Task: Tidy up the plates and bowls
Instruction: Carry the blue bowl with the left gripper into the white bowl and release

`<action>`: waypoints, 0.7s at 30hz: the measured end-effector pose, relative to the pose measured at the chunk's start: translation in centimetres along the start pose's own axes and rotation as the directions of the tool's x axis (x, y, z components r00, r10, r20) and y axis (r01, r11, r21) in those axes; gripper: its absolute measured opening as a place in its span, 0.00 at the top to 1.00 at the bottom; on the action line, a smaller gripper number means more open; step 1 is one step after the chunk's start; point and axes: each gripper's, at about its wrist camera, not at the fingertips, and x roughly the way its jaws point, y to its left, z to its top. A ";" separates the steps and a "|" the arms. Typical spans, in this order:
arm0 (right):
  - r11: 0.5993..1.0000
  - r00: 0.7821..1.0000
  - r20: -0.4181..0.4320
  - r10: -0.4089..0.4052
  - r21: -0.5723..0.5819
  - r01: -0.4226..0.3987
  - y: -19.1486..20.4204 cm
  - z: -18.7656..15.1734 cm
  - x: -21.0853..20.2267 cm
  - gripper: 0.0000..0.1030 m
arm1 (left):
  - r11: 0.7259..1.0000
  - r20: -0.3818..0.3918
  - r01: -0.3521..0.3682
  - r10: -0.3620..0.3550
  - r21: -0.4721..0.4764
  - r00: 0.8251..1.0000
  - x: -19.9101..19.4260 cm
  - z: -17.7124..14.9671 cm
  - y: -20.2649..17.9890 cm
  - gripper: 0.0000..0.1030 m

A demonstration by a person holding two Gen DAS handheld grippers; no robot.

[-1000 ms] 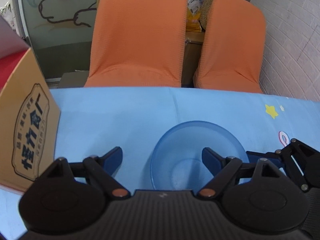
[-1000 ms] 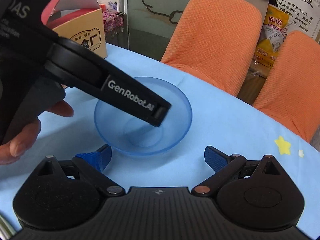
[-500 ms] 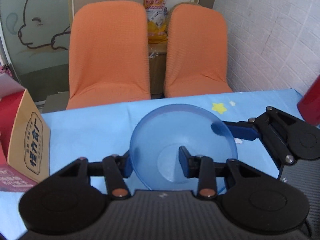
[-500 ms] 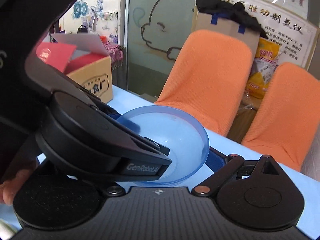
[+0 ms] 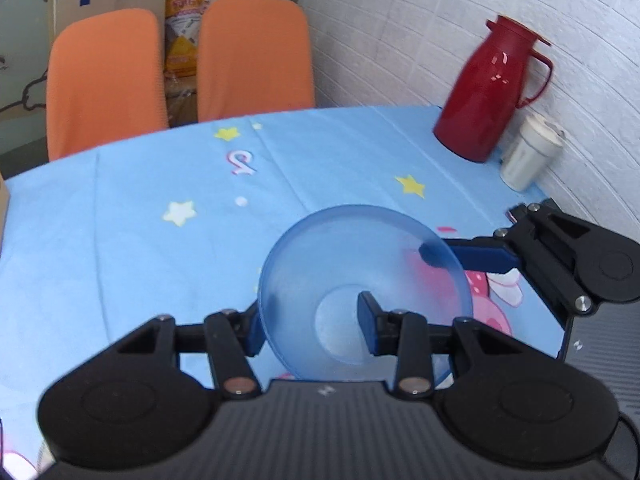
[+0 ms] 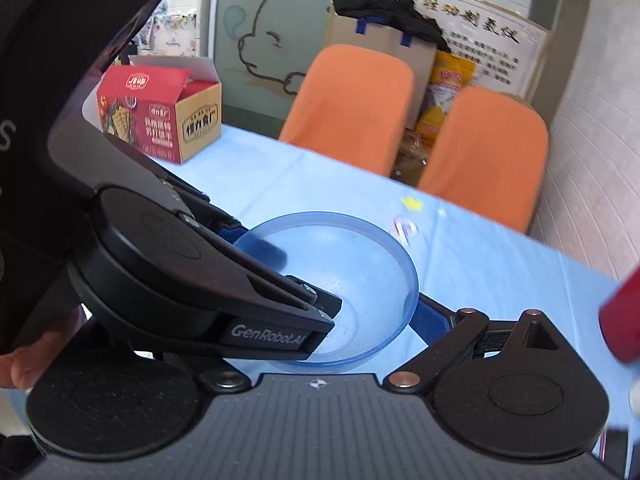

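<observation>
1. Blue bowl (image 5: 360, 284), lower centre of frame, appears lifted above the tablecloth (image 5: 140, 248).
2. Left gripper (image 5: 312, 320) pinches its near rim wall.
3. Right gripper (image 5: 436, 256) touches the far rim; grip unclear.
4. Carry level; clear the red flask (image 5: 486, 92), upper right.

Translucent blue bowl (image 5: 360, 280) over a sky-blue tablecloth (image 5: 140, 248) dotted with yellow and white stars; beyond the bowl, a glossy red jug (image 5: 486, 92) and two orange chairs (image 5: 256, 56).

2 orange chairs (image 5: 176, 72), white brick wall (image 5: 400, 28), blue tablecloth (image 5: 140, 260).
</observation>
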 end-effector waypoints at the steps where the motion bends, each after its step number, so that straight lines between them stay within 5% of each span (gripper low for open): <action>1: 1.000 1.000 -0.005 -0.006 0.008 0.006 0.2 -1.1 -0.6 0.18 | 1.000 -0.004 0.001 -0.001 0.014 1.000 0.0 -0.9 -0.9 0.64; 8: 0.996 1.000 -0.012 0.023 0.091 -0.021 0.5 -6.8 -1.1 0.18 | 0.999 -0.067 -0.004 0.008 0.052 0.998 1.5 -5.7 -3.5 0.64; 16: 0.995 1.000 0.000 0.010 0.096 -0.010 0.0 -9.8 -0.8 0.18 | 0.996 -0.065 -0.046 0.051 0.078 0.997 2.8 -6.5 -3.7 0.61; 18: 0.995 1.000 0.001 0.004 0.099 -0.004 -0.2 -10.0 -0.9 0.18 | 0.996 -0.064 -0.042 0.048 0.083 0.997 2.8 -6.5 -3.8 0.35; 21: 0.995 1.000 0.009 0.006 0.097 -0.007 -0.2 -10.7 -1.8 0.18 | 0.994 -0.052 -0.043 0.049 0.099 0.997 2.7 -6.4 -4.1 0.30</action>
